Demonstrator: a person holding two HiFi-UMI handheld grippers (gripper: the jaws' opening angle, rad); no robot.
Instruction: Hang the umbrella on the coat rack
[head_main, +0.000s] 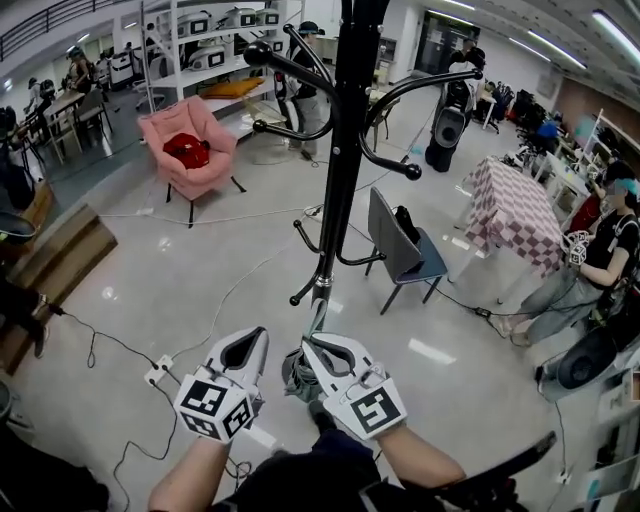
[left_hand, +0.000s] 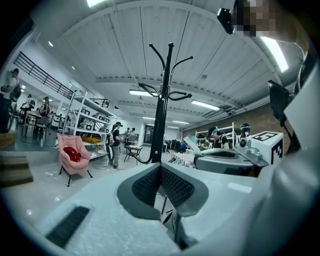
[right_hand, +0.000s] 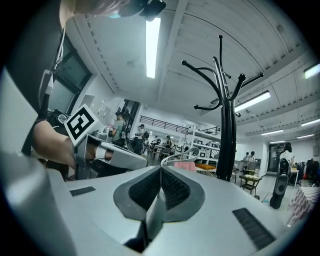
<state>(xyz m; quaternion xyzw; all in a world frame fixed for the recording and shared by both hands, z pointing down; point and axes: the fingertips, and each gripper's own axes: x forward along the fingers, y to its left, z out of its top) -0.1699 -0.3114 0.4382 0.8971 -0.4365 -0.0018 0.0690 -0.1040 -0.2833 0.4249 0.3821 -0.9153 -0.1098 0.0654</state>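
Glossy workshop floor (head_main: 200, 290) fills the head view; the black coat rack (head_main: 340, 150) rises at 12 o'clock, the folded umbrella (head_main: 295, 372) at 6 between left gripper (head_main: 258, 335) and right gripper (head_main: 312, 345). Left gripper view: jaws together, empty. Right gripper view: jaws pinch the umbrella's strap (right_hand: 156, 210).

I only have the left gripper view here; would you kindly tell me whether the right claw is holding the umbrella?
Observer: Yes, the right claw is shut on the flat grey strap of the umbrella.
Operator: Where is the umbrella's body, then?
Observer: In the head view it is folded and sits between your left claw and the right one.
Operator: Has the strap been hung yet?
Observer: No. In the right gripper view its loop stands free, left of the coat rack.
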